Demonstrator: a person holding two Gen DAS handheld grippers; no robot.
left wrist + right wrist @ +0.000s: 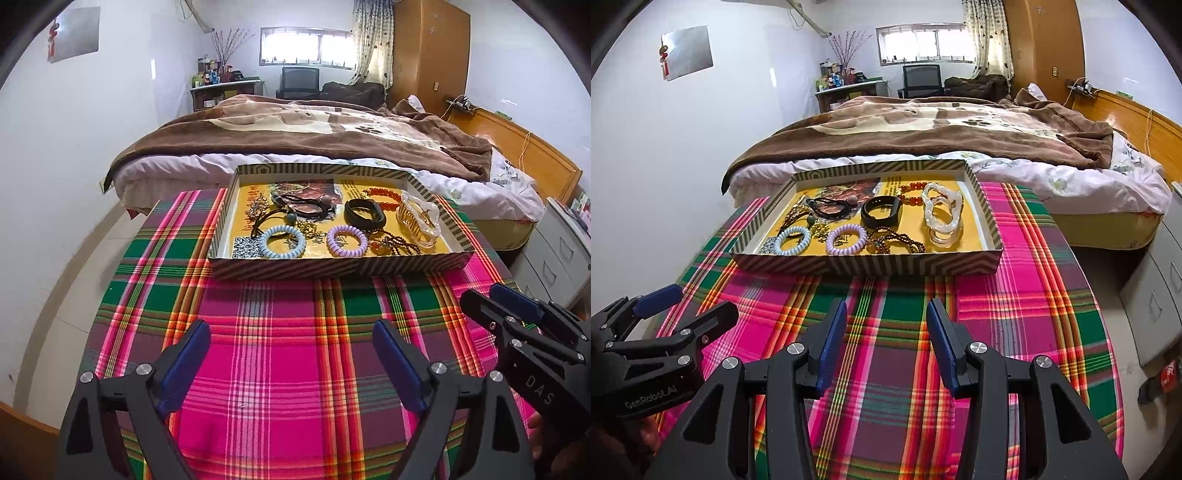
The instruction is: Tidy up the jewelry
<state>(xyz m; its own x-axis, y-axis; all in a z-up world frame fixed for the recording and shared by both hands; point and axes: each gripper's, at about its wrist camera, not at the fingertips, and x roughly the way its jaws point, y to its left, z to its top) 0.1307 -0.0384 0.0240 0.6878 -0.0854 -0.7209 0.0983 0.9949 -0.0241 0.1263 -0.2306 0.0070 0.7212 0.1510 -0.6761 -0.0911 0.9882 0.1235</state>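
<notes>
- Now, your left gripper [291, 363] and right gripper [886, 343] both hover spread and empty over the plaid cloth [280, 332].
- One striped tray [332, 267] lies beyond them, long axis left to right.
- Inside it: two spiral hair ties, blue [282, 242] and purple [347, 240], one black band [365, 215], one clear claw clip [419, 219] pointing away from you.

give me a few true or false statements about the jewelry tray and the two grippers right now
1. The purple coiled hair tie lies inside the striped cardboard tray. True.
2. The left gripper is clamped on the clear plastic hair claw. False: its jaws are open and empty, and the claw lies in the tray.
3. The tray sits on a plaid cloth. True.
4. The right gripper holds the black band. False: its jaws are empty above the cloth.
</notes>
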